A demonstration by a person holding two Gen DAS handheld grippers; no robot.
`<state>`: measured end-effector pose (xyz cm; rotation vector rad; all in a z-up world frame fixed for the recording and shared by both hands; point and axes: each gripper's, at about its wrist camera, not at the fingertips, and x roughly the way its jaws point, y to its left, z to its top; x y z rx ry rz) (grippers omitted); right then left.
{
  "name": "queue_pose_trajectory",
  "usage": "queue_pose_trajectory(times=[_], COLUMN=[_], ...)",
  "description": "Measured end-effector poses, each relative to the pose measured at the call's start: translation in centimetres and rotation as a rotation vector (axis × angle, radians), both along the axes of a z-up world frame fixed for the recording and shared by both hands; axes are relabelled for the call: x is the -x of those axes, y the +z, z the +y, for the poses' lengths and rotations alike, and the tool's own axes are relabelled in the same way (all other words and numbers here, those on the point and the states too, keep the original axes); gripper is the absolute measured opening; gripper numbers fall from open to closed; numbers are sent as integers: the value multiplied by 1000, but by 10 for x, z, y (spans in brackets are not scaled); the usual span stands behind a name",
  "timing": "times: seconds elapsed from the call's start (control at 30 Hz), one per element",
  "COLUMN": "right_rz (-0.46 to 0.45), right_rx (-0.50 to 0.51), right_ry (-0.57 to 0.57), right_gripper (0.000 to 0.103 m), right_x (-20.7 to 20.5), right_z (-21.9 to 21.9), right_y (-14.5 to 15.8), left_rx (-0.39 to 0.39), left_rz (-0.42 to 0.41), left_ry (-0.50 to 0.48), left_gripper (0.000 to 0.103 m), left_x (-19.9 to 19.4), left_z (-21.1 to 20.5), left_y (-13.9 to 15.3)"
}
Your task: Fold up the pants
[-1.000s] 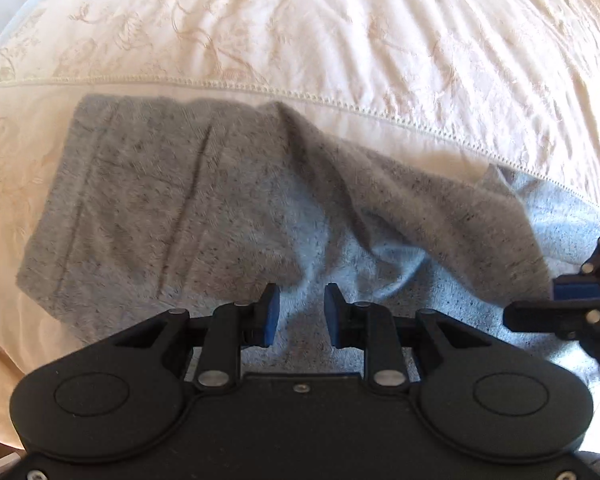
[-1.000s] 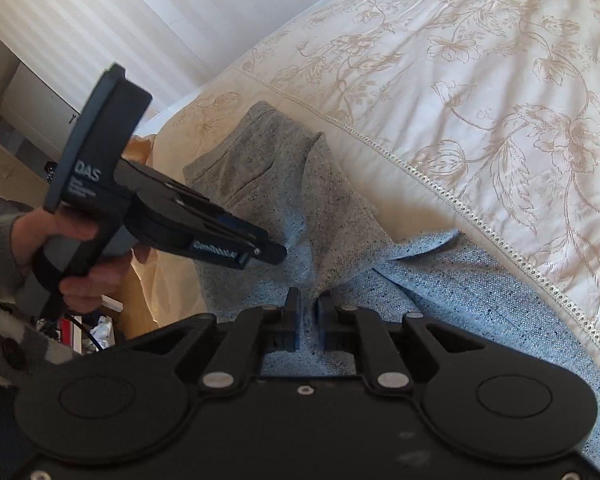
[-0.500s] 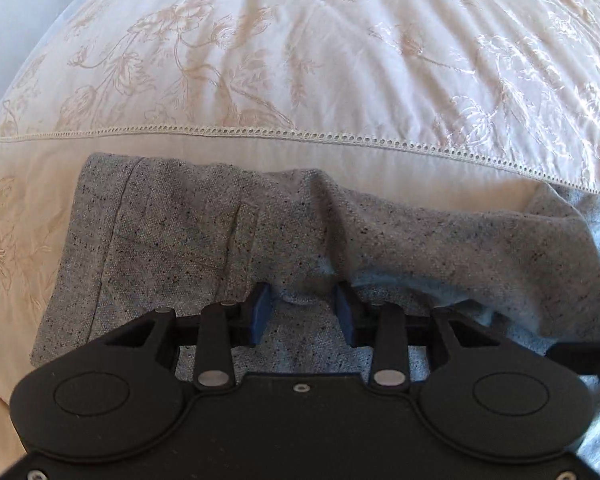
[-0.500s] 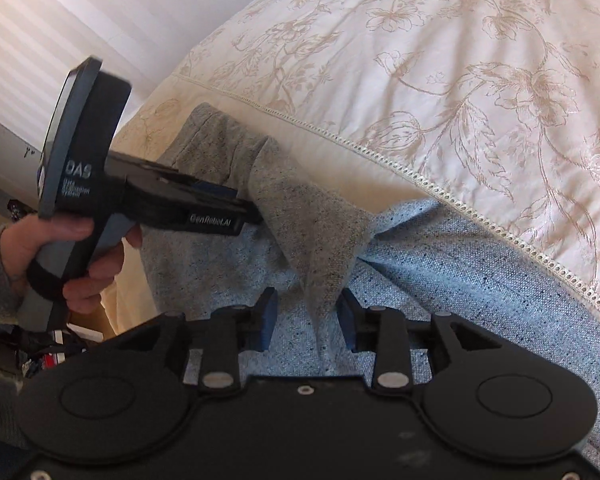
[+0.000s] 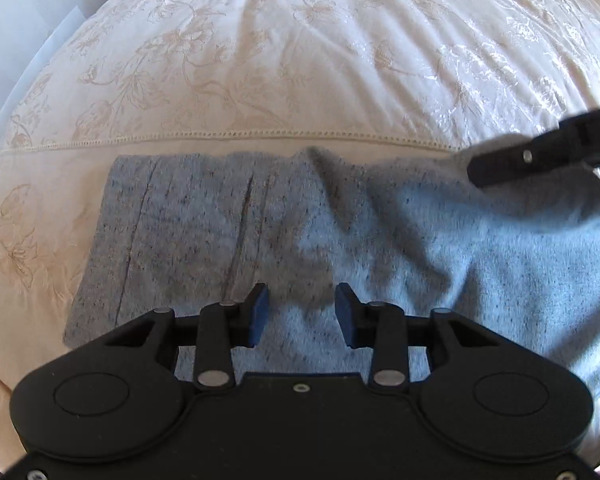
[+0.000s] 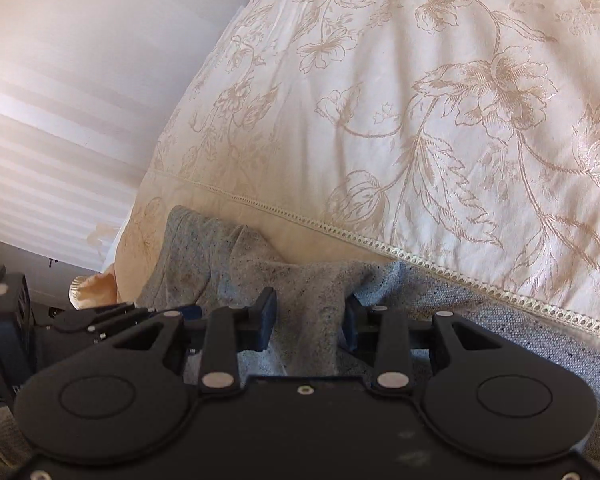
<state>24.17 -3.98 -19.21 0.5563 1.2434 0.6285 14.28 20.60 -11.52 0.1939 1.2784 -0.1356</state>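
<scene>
Grey pants [image 5: 284, 232] lie along the near edge of a cream flowered bedspread [image 5: 300, 60], the left gripper [image 5: 300, 312] spread just above the cloth and the right gripper [image 6: 309, 320] spread around a raised fold without pinching it.

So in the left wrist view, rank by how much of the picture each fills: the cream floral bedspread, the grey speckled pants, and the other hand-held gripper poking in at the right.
1. Cream floral bedspread
2. Grey speckled pants
3. Black right hand-held gripper, only partly in frame, so its true size is unsure.
</scene>
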Motion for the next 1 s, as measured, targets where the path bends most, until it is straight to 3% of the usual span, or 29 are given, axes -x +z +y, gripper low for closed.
queue_pose_trajectory(times=[0.1,0.23,0.43,0.57,0.8,0.9,1.0], right_rz=[-4,-6,18,-8,-44,27,41], right_rx=[1,-14,9,97,125,138,134], right_ry=[-12,-27,-24,12,-84,-164,-205], right_gripper=[38,38,38,16,11,11,12], right_x=[-9,-23,-48,-60,-63,-66,-64], right_z=[-5,-8,1,21,17,12,11], right_y=[3,3,-6,-12,-10,-27,-31], left_rx=[-22,-67,-47,-49,-8,-14,-24], left_rz=[49,31,37,33,64,72,100], left_ry=[6,-62,-25,-23,22,-2,-27], left_gripper=[47,49,53,54,58,58,57], left_x=[11,19,17,21,34,37,32], left_z=[5,-5,-8,-6,1,1,-3], left_y=[-18,-19,-18,-17,-16,-18,-11])
